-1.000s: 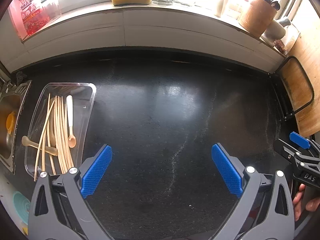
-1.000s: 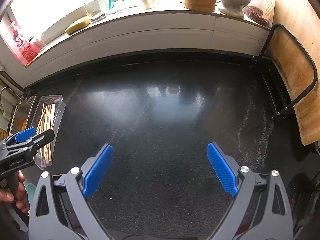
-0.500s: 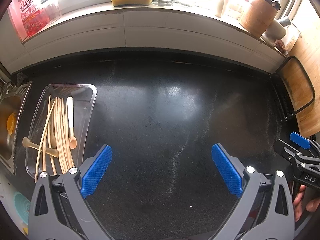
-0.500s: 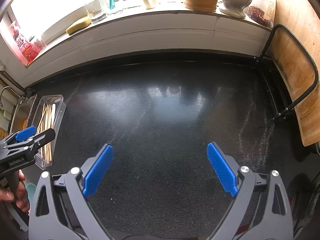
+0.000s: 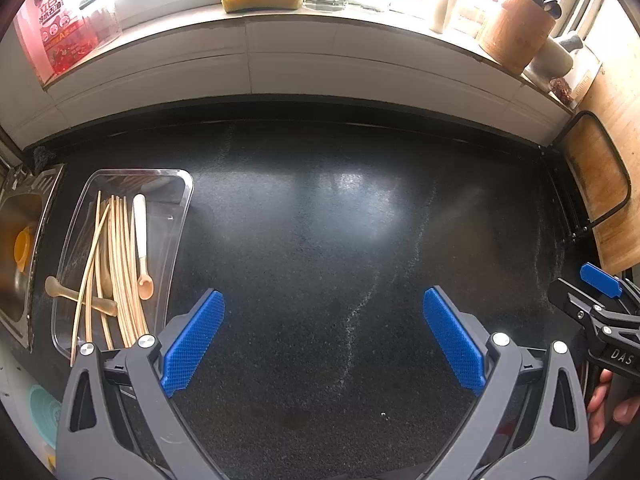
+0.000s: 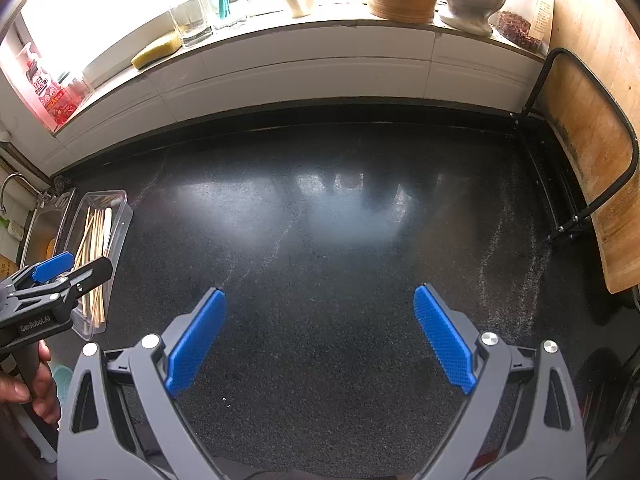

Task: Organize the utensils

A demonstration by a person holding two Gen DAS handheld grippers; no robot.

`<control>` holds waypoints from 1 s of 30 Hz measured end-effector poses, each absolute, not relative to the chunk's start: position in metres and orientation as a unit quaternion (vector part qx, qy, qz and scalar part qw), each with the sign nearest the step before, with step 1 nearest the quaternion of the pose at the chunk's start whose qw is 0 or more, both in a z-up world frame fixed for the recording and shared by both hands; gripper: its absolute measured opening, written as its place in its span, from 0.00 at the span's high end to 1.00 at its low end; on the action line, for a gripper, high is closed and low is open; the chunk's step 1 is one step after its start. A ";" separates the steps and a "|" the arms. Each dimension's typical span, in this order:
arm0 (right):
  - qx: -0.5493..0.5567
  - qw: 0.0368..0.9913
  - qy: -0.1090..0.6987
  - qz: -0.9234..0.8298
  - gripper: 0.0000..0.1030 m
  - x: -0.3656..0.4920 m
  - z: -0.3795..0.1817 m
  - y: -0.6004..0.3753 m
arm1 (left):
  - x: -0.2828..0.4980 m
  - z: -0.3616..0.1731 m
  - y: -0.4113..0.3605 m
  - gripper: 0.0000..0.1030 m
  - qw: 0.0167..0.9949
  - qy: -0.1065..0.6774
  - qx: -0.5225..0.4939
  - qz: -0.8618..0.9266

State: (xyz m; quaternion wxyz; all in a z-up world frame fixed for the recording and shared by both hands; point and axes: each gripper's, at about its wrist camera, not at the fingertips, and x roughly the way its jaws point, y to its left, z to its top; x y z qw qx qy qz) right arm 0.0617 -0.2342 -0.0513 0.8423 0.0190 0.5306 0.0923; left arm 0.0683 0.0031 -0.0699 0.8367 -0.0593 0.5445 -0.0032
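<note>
Leftward, clear plastic tray [image 5: 182, 216] on black speckled table [image 5: 320, 240]: pale wooden chopsticks [image 5: 120, 264] and spoons, long axes running near-to-far. Left gripper [image 5: 322, 336] and right gripper [image 6: 320, 334]: jaws wide, empty.

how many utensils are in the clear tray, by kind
In the clear tray, as far as the left wrist view shows:
chopsticks: too bunched to count exactly
white-handled spoon: 1
tan spoon lying crosswise: 1
total: 2 spoons plus the bundle of chopsticks
</note>
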 end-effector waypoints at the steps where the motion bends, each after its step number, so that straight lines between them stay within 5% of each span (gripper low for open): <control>1: 0.019 0.842 0.531 0.093 0.11 0.062 -0.051 -0.234 | 0.069 -0.070 0.004 0.05 0.837 0.544 -0.060 -0.003; 30: 0.013 0.842 0.531 0.095 0.11 0.061 -0.052 -0.230 | 0.069 -0.069 0.001 0.05 0.839 0.541 -0.059 -0.001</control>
